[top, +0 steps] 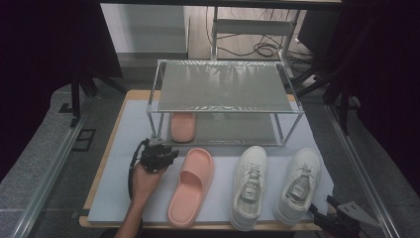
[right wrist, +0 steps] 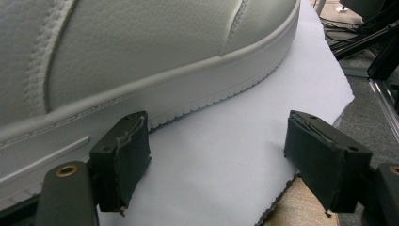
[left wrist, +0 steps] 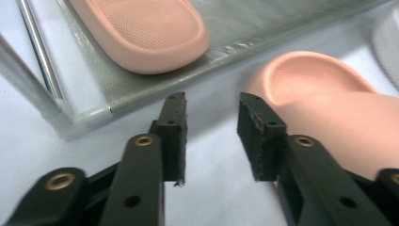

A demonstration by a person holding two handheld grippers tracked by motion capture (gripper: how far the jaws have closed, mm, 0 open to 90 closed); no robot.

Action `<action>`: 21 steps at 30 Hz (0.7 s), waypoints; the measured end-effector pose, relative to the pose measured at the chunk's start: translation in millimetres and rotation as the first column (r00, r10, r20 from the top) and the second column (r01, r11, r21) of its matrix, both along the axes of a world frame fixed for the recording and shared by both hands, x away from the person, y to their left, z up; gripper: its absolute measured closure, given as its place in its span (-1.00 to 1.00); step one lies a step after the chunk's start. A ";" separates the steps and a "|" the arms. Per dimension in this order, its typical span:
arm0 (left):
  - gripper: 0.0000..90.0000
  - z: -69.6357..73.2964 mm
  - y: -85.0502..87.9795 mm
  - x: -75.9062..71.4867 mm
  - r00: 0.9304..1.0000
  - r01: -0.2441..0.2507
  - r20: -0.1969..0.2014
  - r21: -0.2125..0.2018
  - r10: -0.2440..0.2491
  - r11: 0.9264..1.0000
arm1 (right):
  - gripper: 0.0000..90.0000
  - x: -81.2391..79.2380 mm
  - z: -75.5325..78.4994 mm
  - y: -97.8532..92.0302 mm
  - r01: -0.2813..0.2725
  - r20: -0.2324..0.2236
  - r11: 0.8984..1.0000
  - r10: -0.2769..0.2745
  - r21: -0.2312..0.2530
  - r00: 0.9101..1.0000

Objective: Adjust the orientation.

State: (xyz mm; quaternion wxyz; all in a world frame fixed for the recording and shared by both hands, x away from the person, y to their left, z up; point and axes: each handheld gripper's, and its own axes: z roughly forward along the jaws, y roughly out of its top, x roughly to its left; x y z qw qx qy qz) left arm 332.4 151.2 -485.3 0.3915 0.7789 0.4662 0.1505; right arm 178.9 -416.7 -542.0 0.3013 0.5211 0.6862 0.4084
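The pink slipper on the rack's lower shelf is the one thing already put away: it lies toe toward the person at the shelf's left end, and in the left gripper view its toe sits at about 11 o'clock from the jaws, resting on the grey shelf mat. Its mate, the second pink slipper, lies on the white table sheet just in front of the rack, at roughly 2 o'clock from the left gripper. That gripper's jaws stand partly apart with nothing but bare sheet between them (the pads touch neither slipper), so it reads to me as let go and free.

Further right, 2 white sneakers lie side by side, the left sneaker and the right sneaker, both on the sheet and untouched. The right gripper waits low at the table's near right corner, its jaws wide, the right sneaker's sole close by at 10 o'clock but not between the pads.

The metal rack has its top shelf bare. By my reckoning 1 of 4 shoes is shelved; 1 slipper and 2 sneakers are left.
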 end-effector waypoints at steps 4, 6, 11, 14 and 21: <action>0.14 5.4 2.0 -13.4 1.000 0.018 -0.001 0.004 -0.018 1.000 | -0.50 0.0 0.0 0.0 0.000 0.000 1.000 0.000 0.000 1.000; 0.06 6.7 3.3 -18.7 1.000 0.019 -0.001 0.005 -0.019 1.000 | -0.50 0.0 0.0 0.0 0.000 0.000 1.000 0.000 0.000 1.000; -0.14 8.8 9.9 -34.8 1.000 0.012 0.001 -0.004 -0.012 1.000 | -0.50 -0.1 -0.1 0.0 0.000 0.001 1.000 0.000 0.000 1.000; -0.12 11.3 14.6 -45.2 1.000 0.013 0.004 -0.020 -0.013 1.000 | -0.50 -0.1 -0.1 0.1 0.001 0.001 1.000 -0.001 0.001 1.000; 0.07 18.4 20.1 -69.9 0.997 0.075 0.020 -0.063 -0.074 0.995 | -0.50 -0.2 -0.2 0.1 0.002 0.002 1.000 -0.002 0.001 1.000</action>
